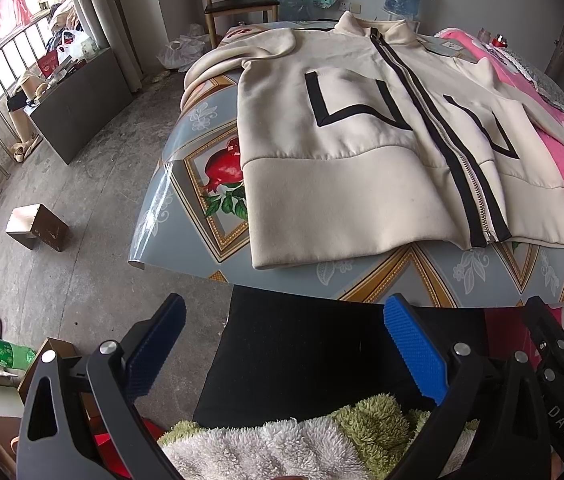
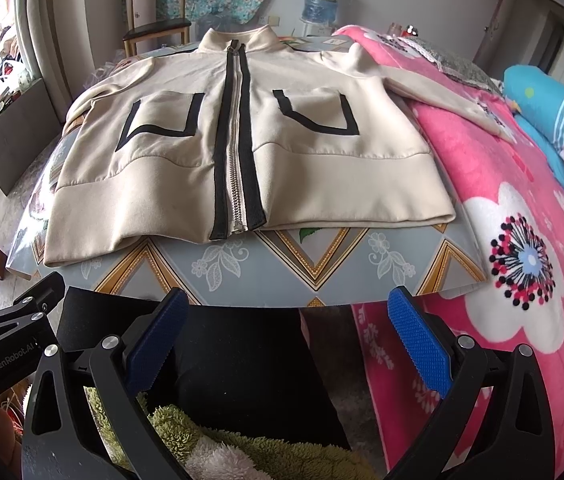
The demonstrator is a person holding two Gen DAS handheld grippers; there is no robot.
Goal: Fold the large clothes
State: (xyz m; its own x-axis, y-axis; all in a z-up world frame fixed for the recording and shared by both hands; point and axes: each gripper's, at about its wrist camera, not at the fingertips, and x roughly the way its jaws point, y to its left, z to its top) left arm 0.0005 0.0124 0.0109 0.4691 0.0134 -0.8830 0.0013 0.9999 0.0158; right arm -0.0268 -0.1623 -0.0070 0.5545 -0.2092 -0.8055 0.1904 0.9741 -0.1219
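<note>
While both grippers, left gripper (image 1: 284,344) and right gripper (image 2: 288,340), hang spread and empty off table (image 2: 314,264) near edge, jacket (image 2: 242,128) sleeves overhang side edges; one-sided pull risks dragging jacket off.

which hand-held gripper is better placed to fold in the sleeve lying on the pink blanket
Right. That sleeve trails off the jacket onto the pink blanket on the right hand-held gripper's side; the left hand-held gripper would have to cross over. Both are open.

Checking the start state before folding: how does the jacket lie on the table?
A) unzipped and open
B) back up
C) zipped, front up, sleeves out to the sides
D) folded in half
C: the jacket lies flat on the table, zipper closed and facing up, sleeves spread sideways.
</note>
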